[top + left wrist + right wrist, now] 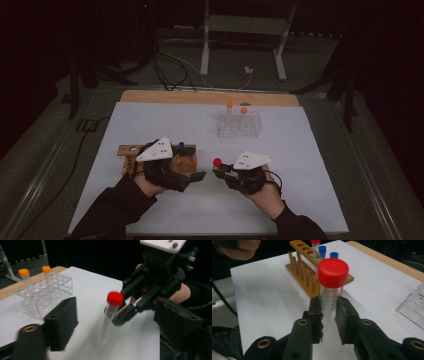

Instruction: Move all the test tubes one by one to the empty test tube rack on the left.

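So, high view: we see the left tool point(192, 178) over the wooden rack point(186, 164) at the desk's point(150, 120) left-centre, its jaw state unreadable from up here. The right tool point(220, 171) sits just right of it, a red-capped tube point(217, 162) at its tip. A clear plastic rack point(239, 125) with two orange-capped tubes point(229, 105) stands toward the far edge, well apart from both tools. Bare white sheet lies to the right and along the near edge.

Left gripper view: we see its own jaws spread with nothing between them, so released. The right tool point(120, 315) is beyond, holding the red-capped tube point(110, 315) upright off the sheet. The clear rack point(45, 296) is at far left, with open sheet between it and the tube.

Right gripper view: we see the right tool point(328, 317) clenched on the tube point(329, 307) below its red cap. The wooden rack point(312, 280) stands just behind it, a red-capped tube point(315, 248) and blue-capped tubes point(322, 251) at its far end. Open sheet lies to the left, up to the desk edge.
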Tool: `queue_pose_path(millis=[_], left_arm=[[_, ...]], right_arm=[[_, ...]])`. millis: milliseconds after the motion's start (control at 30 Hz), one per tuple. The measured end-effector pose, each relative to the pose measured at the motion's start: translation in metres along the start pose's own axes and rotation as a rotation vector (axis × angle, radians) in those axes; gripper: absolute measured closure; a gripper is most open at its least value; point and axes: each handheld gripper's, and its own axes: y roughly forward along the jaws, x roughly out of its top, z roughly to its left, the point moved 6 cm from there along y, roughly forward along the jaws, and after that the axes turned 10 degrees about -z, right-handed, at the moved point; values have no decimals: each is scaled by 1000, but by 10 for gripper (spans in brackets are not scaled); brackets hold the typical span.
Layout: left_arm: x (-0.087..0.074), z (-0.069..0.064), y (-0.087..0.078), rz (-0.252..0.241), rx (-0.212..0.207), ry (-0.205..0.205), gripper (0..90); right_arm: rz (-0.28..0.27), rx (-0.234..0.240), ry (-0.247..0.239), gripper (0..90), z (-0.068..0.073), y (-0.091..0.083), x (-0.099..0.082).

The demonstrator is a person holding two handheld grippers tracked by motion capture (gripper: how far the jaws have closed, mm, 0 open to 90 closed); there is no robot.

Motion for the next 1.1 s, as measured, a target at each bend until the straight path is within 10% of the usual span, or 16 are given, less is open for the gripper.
queue_pose_path(millis=[700,1100], left_arm=[[-7,-6,36,64,6,81,695],[4,-4,25,49,32,111,717]], right_arm=[[2,17,-10,744,7,2,3],[-28,36,12,576,4,-4,8]])
